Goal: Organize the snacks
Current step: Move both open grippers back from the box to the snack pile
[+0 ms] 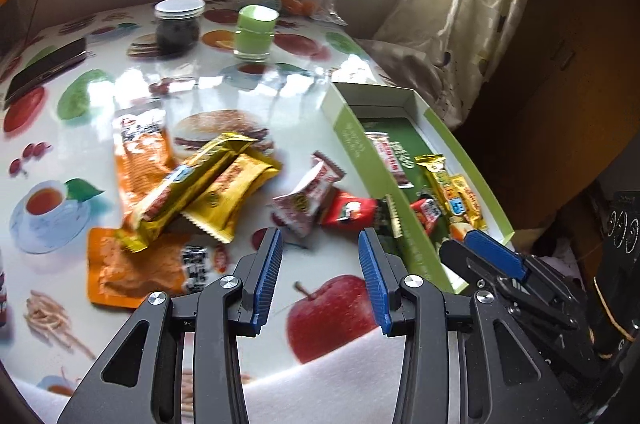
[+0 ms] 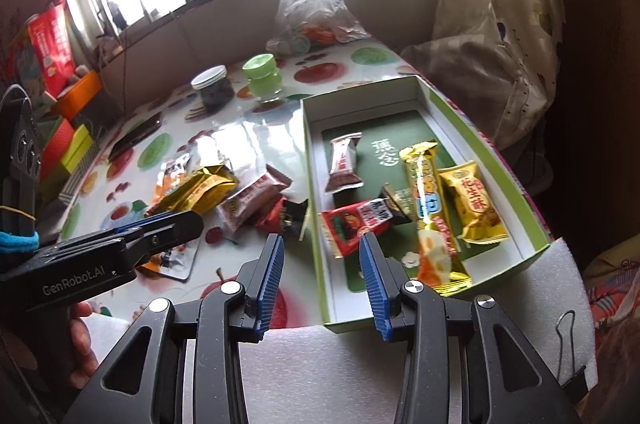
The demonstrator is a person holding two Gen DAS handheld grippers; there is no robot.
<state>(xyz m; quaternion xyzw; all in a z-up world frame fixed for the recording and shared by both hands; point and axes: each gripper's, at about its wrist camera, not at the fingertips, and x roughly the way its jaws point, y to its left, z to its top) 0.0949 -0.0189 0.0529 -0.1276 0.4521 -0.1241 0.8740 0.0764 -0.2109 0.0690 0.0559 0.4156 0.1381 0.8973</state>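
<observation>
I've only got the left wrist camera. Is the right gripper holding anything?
Observer: No. The right gripper is open and empty, its fingers straddling the near left wall of the box.
Operator: That gripper blocks my view of the box's near end. Any room there?
Observer: Yes. The near left corner of the box floor is bare, just beyond the red packet.
Operator: Anything lying to the right of the box?
Observer: A black binder clip lies on the white foam, near the box's near right corner.
</observation>
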